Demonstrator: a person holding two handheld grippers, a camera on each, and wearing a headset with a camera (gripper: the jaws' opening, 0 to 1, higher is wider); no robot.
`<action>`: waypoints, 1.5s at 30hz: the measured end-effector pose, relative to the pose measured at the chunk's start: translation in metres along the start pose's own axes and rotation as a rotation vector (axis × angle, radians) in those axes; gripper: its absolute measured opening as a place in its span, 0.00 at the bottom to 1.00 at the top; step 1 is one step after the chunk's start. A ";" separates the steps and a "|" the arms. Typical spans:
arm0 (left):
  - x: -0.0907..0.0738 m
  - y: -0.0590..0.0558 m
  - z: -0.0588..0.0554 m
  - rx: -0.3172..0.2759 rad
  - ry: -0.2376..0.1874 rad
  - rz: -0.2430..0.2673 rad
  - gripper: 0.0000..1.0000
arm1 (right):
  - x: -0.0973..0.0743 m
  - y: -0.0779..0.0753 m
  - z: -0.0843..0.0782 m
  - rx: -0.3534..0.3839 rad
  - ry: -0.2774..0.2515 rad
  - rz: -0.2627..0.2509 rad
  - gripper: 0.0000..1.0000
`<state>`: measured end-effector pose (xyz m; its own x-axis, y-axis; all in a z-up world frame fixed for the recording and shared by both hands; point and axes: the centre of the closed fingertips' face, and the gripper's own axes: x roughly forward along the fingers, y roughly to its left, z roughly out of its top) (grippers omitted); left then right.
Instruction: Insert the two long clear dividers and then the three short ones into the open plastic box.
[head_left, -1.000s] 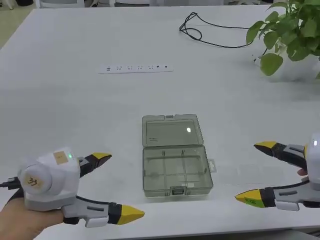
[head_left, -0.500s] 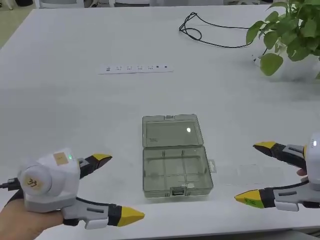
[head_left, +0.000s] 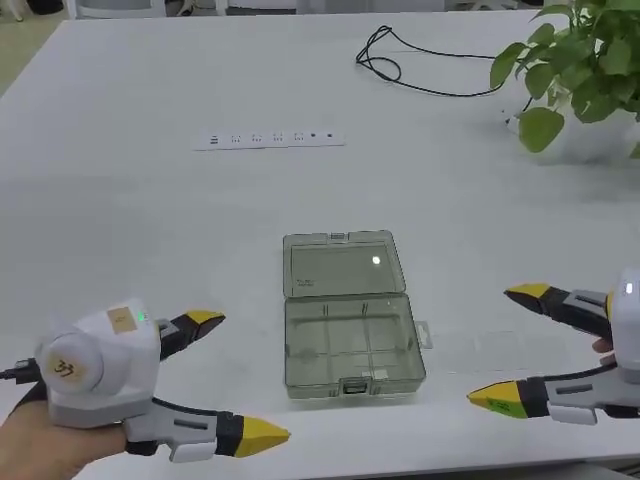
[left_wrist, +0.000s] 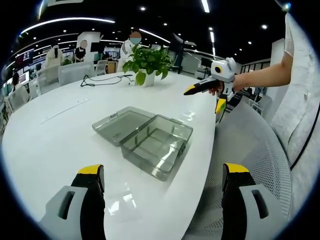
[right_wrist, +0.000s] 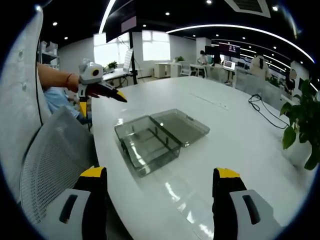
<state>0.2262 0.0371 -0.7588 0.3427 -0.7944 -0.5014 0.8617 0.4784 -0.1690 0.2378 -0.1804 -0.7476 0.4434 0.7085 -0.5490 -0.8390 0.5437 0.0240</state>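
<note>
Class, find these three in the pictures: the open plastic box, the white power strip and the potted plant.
open plastic box (head_left: 343, 265), head view, on its flat open lid.
white power strip (head_left: 270, 138), head view, on the middle of its top face.
potted plant (head_left: 575, 60), head view, on its green leaves.

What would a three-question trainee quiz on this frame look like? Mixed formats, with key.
1. Multiple choice: what lies on the table beyond the plastic box? A) a mug B) a power strip C) a keyboard
2. True or false: the left gripper grips the box's lid.
3. Fill in: the jaws of the left gripper and the right gripper are both ___.

Key
1. B: the power strip lies farther back on the table.
2. False: the left gripper hovers apart from the box, and the lid lies flat, folded open.
3. open
</note>
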 end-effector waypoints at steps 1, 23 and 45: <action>0.000 0.000 0.000 0.000 0.000 -0.001 1.00 | 0.000 0.000 0.000 0.000 0.000 0.000 0.88; -0.015 0.027 -0.001 -0.040 0.003 0.070 0.97 | 0.001 0.002 0.001 0.008 -0.003 -0.004 0.87; -0.041 0.096 -0.034 -0.155 0.107 0.221 0.82 | 0.005 0.004 0.004 0.010 -0.012 -0.001 0.87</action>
<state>0.2820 0.1286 -0.7836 0.4670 -0.6244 -0.6262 0.7001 0.6936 -0.1695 0.2381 -0.1733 -0.7470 0.4480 0.7133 -0.5391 -0.8353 0.5488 0.0320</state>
